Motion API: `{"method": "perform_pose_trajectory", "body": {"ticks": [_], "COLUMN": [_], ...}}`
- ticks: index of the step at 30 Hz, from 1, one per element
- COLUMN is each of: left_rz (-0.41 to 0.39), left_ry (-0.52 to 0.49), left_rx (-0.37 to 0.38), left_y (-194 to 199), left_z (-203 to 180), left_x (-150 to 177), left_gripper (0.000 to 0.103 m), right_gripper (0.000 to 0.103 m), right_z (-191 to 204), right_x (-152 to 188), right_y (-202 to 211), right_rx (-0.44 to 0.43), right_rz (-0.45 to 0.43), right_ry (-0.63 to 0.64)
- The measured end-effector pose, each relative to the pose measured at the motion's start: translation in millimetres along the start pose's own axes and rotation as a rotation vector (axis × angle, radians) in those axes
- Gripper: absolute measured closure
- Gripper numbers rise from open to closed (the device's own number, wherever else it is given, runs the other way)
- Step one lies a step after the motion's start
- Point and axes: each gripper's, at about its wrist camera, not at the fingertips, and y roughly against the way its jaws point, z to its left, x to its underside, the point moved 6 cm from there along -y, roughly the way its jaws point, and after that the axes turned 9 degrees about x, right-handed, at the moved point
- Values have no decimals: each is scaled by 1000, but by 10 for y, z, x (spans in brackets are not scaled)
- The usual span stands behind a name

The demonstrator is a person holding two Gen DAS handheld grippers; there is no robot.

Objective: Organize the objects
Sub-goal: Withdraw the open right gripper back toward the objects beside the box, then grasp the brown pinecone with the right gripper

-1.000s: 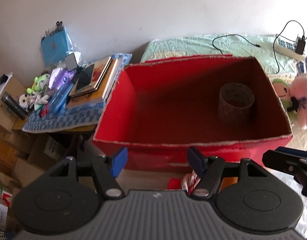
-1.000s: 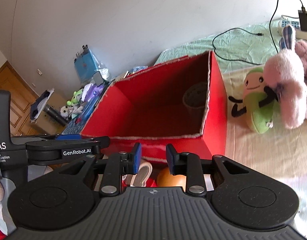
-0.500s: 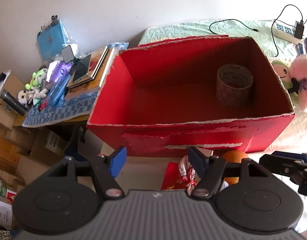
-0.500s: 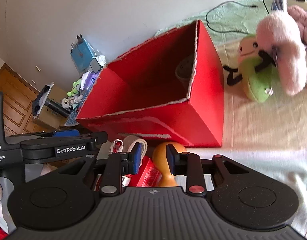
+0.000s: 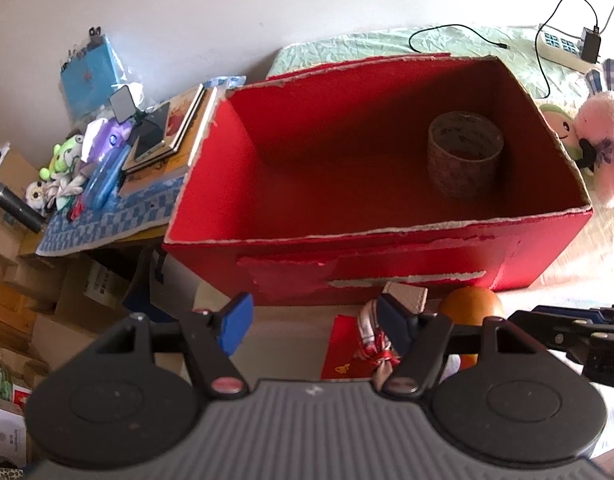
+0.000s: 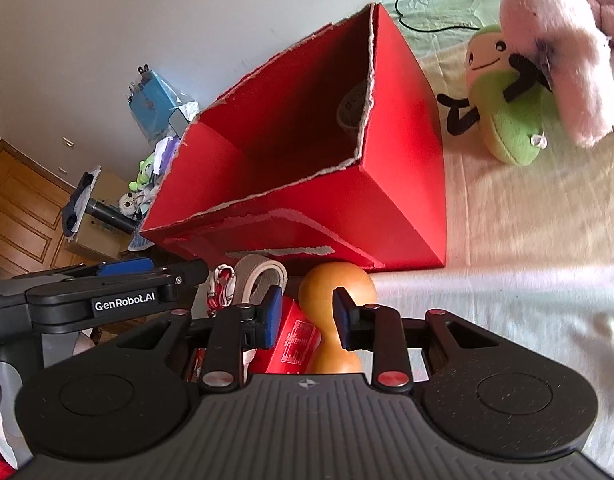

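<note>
An open red cardboard box point(image 5: 387, 256) stands on the bed with a brown tape roll point(image 5: 463, 156) upright inside at the right. In front of its near wall lie an orange gourd point(image 6: 337, 284), a rolled beige strap point(image 6: 263, 276), a red packet point(image 6: 295, 336) and a red-and-white cord bundle point(image 5: 371, 340). My right gripper point(image 6: 307, 316) is open and low over the gourd, whose narrow neck shows between the fingers. My left gripper point(image 5: 313, 320) stands wide open beside it on the left, holding nothing.
A green plush point(image 6: 507, 120) and a pink plush point(image 6: 559, 60) lie right of the box. A side table point(image 5: 107, 216) with books, phones and small toys stands to the left, with cardboard boxes point(image 5: 35, 280) below. A power strip point(image 5: 559, 46) with cables sits on the bed behind.
Both grippers have drawn back and down from the box's rim to its front wall. The gourd, strap and red packet have come into view. Jaw openings look unchanged.
</note>
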Motion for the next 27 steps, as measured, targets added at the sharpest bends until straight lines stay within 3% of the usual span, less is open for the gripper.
{"method": "perform_pose_trajectory", "body": {"ticks": [8, 13, 16, 20, 22, 27], "left_rz": [-3, -23, -21, 39, 90, 190], "left_ry": [35, -11, -66, -84, -70, 9], "left_rx": [109, 294, 417, 594, 647, 662], "left_y": [82, 302, 467, 507, 434, 160], "left_z": [125, 95, -6, -201, -296, -431], "left_x": [95, 292, 489, 801, 954, 1212], "left_gripper": [35, 38, 38, 38, 38, 38], "right_gripper": [67, 67, 68, 68, 68, 67], "right_z": [-143, -159, -168, -93, -34, 79], "right_x": [33, 71, 118, 239, 325, 483], "right_y": [-56, -40, -14, -39, -84, -159], "right_rx": [-1, -51, -142, -269, -285, -259], "right_rz": [29, 61, 116, 239, 301, 357], "right_ry": [-61, -50, -52, -34, 0, 84]}}
